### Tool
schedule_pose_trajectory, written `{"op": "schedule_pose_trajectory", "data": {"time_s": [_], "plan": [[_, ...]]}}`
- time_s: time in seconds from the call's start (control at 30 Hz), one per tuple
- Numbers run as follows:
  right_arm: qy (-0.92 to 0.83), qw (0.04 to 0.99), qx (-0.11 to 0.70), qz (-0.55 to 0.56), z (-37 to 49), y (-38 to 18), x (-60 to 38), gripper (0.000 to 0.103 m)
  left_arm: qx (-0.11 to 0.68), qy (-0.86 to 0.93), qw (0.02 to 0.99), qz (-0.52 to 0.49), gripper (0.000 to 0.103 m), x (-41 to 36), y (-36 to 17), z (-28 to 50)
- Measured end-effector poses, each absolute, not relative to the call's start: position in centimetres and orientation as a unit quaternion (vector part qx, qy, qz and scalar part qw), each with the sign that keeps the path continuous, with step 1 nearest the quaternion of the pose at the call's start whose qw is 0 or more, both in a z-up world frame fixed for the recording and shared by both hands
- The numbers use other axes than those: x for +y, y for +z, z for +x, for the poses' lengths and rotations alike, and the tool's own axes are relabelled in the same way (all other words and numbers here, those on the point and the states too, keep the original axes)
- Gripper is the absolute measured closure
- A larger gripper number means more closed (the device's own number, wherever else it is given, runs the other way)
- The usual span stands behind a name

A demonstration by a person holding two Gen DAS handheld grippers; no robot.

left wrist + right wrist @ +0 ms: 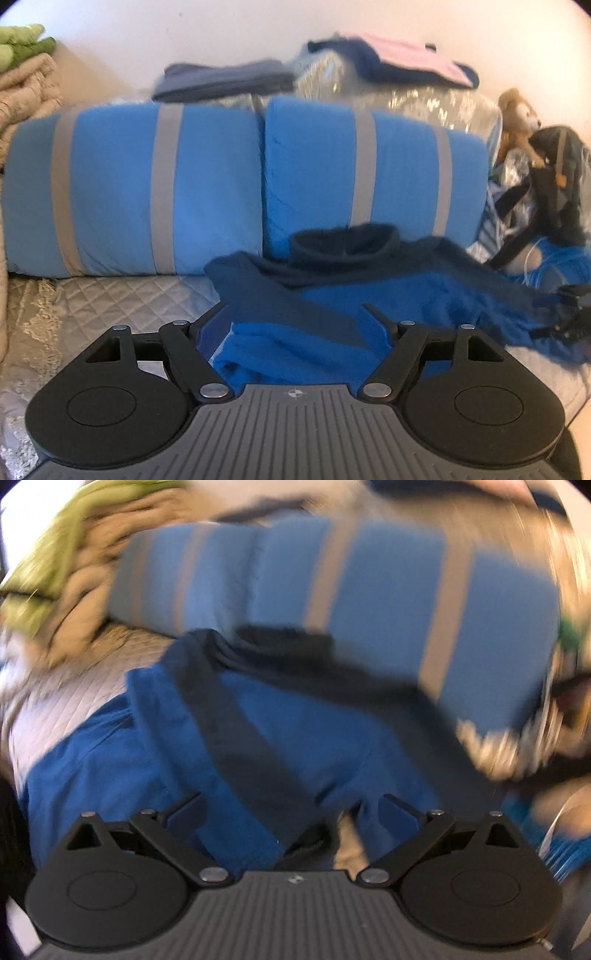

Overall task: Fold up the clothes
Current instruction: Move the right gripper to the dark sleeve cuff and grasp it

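A blue fleece top (369, 306) with a navy collar and navy shoulder panels lies crumpled on the quilted bed cover (110, 302), in front of the pillows. My left gripper (295, 314) hovers over its near left part. The jaws stand wide and the cloth lies below them, not pinched. In the blurred right wrist view the same top (280, 731) spreads under my right gripper (291, 808), whose fingers are also far apart with fabric between them but not pressed. A black piece with blue pads (565, 310) shows at the right edge of the left wrist view, over the top's far side.
Two blue pillows with grey stripes (147, 184) stand right behind the top. Folded clothes (221, 81) and a pink-and-navy piece (406, 59) rest on a plastic-wrapped bundle behind them. A plush toy (517, 122) and a black bag (561, 177) crowd the right; a beige blanket (26, 92) is at the left.
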State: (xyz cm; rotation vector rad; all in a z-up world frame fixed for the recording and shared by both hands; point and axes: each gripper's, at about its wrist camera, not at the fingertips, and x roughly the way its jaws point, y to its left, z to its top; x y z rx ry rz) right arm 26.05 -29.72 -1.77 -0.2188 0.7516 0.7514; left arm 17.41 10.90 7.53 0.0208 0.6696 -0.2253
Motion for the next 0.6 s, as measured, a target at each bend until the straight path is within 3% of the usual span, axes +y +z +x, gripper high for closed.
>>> {"op": "schedule_pose_trajectory", "data": {"time_s": [0.3, 0.43, 0.47, 0.6], "plan": [[0.311, 0.777, 0.517, 0.183, 32.8, -10.7, -32.3, 0.005, 0.367, -0.123, 0.922, -0.005, 0.03, 9.9, 2.7, 20.3], [0.309, 0.751, 0.539, 0.222, 32.7, -12.8, -31.8, 0.011, 0.379, -0.126, 0.917, -0.017, 0.03, 9.8, 1.2, 21.1], [0.304, 0.747, 0.545, 0.23, 32.6, -13.2, -31.8, 0.018, 0.382, -0.126, 0.916, -0.019, 0.03, 9.8, 0.9, 21.3], [0.293, 0.757, 0.526, 0.255, 32.2, -13.6, -31.6, 0.026, 0.388, -0.117, 0.914, -0.028, 0.03, 9.9, 0.3, 22.0]]}}
